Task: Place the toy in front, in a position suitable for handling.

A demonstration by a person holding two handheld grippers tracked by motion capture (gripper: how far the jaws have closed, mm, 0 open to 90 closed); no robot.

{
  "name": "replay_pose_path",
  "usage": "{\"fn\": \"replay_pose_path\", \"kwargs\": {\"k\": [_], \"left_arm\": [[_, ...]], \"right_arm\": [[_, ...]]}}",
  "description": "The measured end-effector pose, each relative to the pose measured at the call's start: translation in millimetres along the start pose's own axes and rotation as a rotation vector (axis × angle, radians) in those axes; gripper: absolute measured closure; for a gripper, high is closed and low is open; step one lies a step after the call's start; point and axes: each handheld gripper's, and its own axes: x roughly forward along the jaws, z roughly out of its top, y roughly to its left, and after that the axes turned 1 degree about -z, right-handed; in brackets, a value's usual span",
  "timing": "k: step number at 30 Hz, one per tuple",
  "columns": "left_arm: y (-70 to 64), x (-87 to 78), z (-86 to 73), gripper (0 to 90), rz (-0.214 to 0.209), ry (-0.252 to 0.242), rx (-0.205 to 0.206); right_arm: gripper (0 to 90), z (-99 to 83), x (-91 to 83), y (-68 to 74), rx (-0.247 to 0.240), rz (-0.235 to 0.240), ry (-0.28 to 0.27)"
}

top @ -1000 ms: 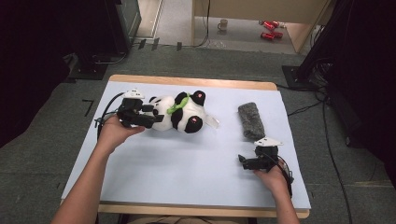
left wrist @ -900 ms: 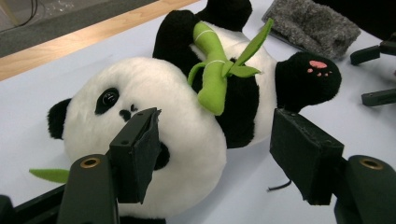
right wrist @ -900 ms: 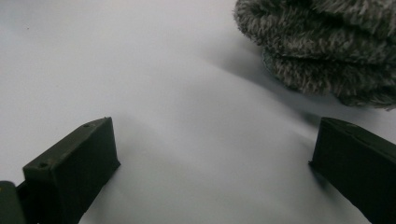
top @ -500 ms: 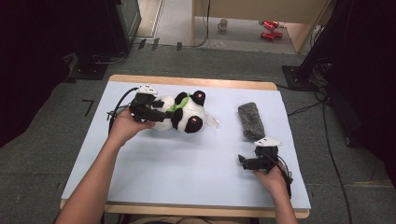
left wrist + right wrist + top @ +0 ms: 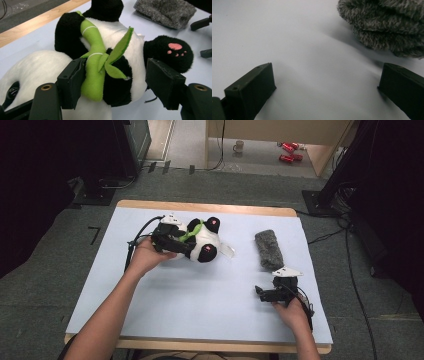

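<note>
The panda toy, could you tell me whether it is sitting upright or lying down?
Lying down: the panda toy rests on its side on the table.

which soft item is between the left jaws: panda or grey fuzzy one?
The panda: the left gripper straddles its belly. The grey fuzzy cloth lies apart.

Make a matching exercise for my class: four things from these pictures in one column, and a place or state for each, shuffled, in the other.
1. panda
2. grey furry cloth
3. right gripper
4. green leaf

a. open over bare table
b. between the left gripper's jaws
c. lying alone at the table's right
d. on the panda's chest

Pairs: 1-b, 2-c, 3-a, 4-d
</note>
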Motion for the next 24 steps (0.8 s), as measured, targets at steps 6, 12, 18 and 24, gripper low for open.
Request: {"fn": "replay_pose_path", "kwargs": {"k": [6, 12, 18, 24], "left_arm": [[-1.0, 3.8, -7.5, 35.0, 0.044, -0.047, 0.019], [-0.5, 6.6, -6.0, 38.6, 0.065, -0.038, 0.014], [-5.0, 11.6, -6.7, 39.6, 0.106, -0.031, 0.028], [-5.6, 15.3, -13.8, 45.8, 0.104, -0.065, 0.005]], "right_arm": [[0.0, 0.2, 0.1, 0.1, 0.001, 0.0, 0.002], [0.0, 0.3, 0.1, 0.0, 0.002, 0.001, 0.002], [0.0, 0.2, 0.1, 0.1, 0.002, 0.0, 0.001], [0.0, 0.2, 0.0, 0.1, 0.001, 0.0, 0.002]]}}
